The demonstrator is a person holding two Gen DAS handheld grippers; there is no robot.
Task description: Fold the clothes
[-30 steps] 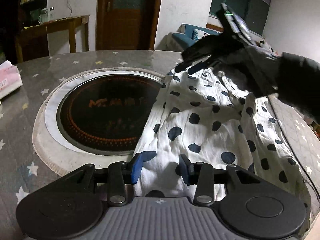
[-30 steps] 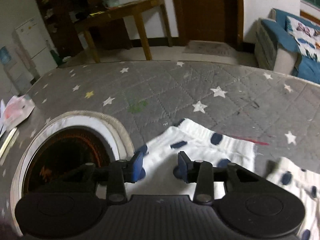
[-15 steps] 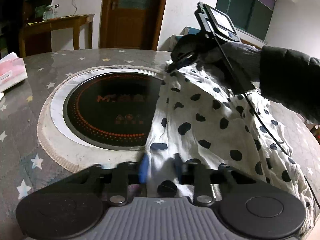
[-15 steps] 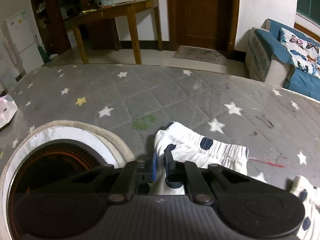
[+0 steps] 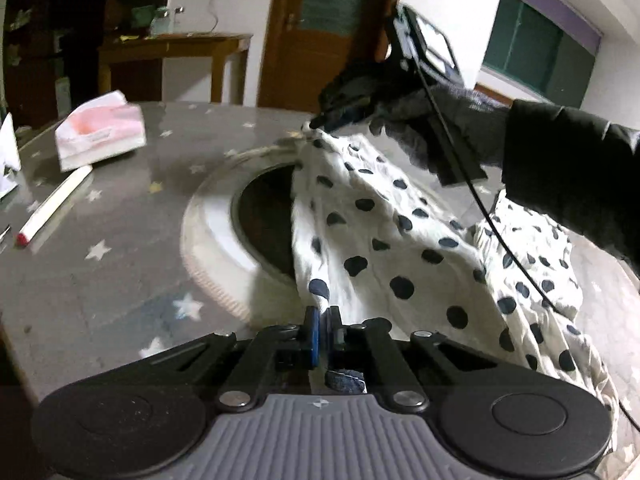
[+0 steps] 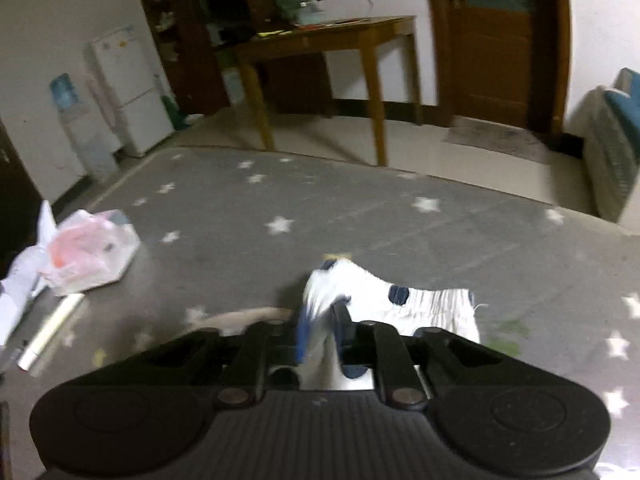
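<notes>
Garment: white cloth with dark polka dots [image 5: 376, 240], which we hold stretched above the table, its lower part trailing on the tabletop at the right.
Table: grey star-printed cover [image 5: 120, 240]; a round dark cooktop inset with a white ring [image 5: 256, 220] lies partly under the cloth.
Right gripper [image 5: 320, 122]: seen from the left wrist view in our gloved hand [image 5: 420, 120], fingers pinched tight on the far corner of the garment.
Left gripper [image 5: 322, 332]: fingers closed on the near edge of the garment, blue pads [image 5: 314, 336] nearly touching.
Tissue pack: pink and white [image 5: 100, 132], far left of the table.
Tube: white with a red end [image 5: 54, 204], just beside the pack.
</notes>
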